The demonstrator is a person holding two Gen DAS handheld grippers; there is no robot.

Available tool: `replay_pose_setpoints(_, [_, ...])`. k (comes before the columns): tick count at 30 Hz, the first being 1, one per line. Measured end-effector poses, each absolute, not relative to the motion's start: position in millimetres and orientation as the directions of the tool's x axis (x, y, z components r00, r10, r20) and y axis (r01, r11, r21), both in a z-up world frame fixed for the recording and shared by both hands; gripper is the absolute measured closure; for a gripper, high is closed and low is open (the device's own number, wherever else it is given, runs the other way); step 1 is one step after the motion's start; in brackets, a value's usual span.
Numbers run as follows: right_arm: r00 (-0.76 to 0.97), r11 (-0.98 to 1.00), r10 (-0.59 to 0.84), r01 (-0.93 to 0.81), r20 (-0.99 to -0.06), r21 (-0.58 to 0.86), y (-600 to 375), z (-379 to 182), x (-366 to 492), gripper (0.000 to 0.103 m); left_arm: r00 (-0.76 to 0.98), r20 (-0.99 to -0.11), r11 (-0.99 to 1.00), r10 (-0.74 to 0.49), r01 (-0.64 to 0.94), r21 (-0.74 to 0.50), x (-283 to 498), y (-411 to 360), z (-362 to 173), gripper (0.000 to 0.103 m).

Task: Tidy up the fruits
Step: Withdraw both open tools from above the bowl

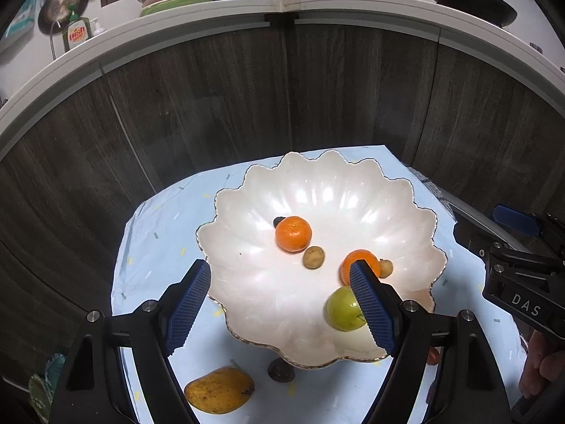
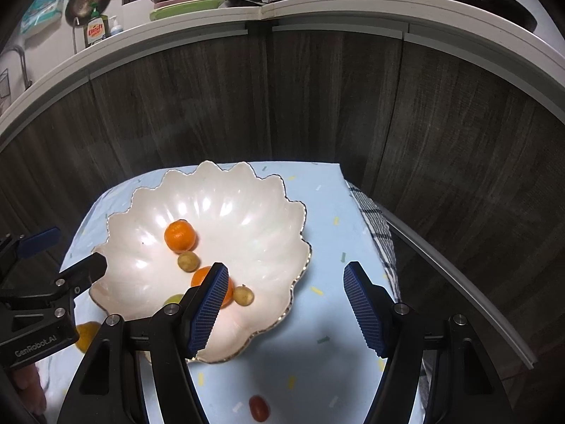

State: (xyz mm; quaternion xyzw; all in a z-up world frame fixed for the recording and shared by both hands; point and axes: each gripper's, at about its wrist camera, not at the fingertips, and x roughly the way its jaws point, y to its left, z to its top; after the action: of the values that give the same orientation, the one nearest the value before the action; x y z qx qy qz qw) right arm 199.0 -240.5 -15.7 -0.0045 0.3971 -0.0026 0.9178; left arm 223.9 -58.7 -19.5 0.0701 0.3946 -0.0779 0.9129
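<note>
**Fruit gathers in scalloped bowl**

Left wrist view: a pearly white, gold-rimmed scalloped bowl (image 1: 247, 282) stands on a pale blue confetti-print cloth (image 1: 152, 247). Inside lie two oranges (image 1: 293, 234), two small brown fruits (image 1: 313, 257) and one green apple (image 1: 344, 309), the apple nearest. One yellow mango (image 1: 219, 390) lies on the cloth, near and left of the bowl. The left gripper (image 1: 280, 305) hangs wide apart over the bowl, holding nothing.

Right wrist view: the right gripper (image 2: 284, 309) stands parted and empty above the bowl's right rim and cloth. One small red fruit (image 2: 259, 408) rests on the near cloth.
</note>
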Motion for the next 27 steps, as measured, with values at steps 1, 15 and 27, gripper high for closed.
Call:
replay_pose_setpoints(1, [0.684, 1.0, -0.009, 0.002, -0.729, -0.011, -241.0, -15.8, 198.0, 0.034, 0.677, -0.731, 0.978, -0.088, 0.2, 0.067, 222.8, -59.4, -19.4, 0.022])
replay_pose_setpoints(15, [0.675, 0.999, -0.024, 0.032, -0.737, -0.003, -242.4, -18.9, 174.3, 0.034, 0.674, -0.731, 0.972, -0.108, 0.226, 0.065, 205.4, -61.8, -21.4, 0.022])
replay_pose_setpoints(27, [0.668, 0.989, -0.094, 0.148, -0.739, 0.008, -233.9, -27.6, 142.6, 0.034, 0.662, -0.737, 0.967, -0.137, 0.252, 0.046, 193.0, -52.8, -35.9, 0.022])
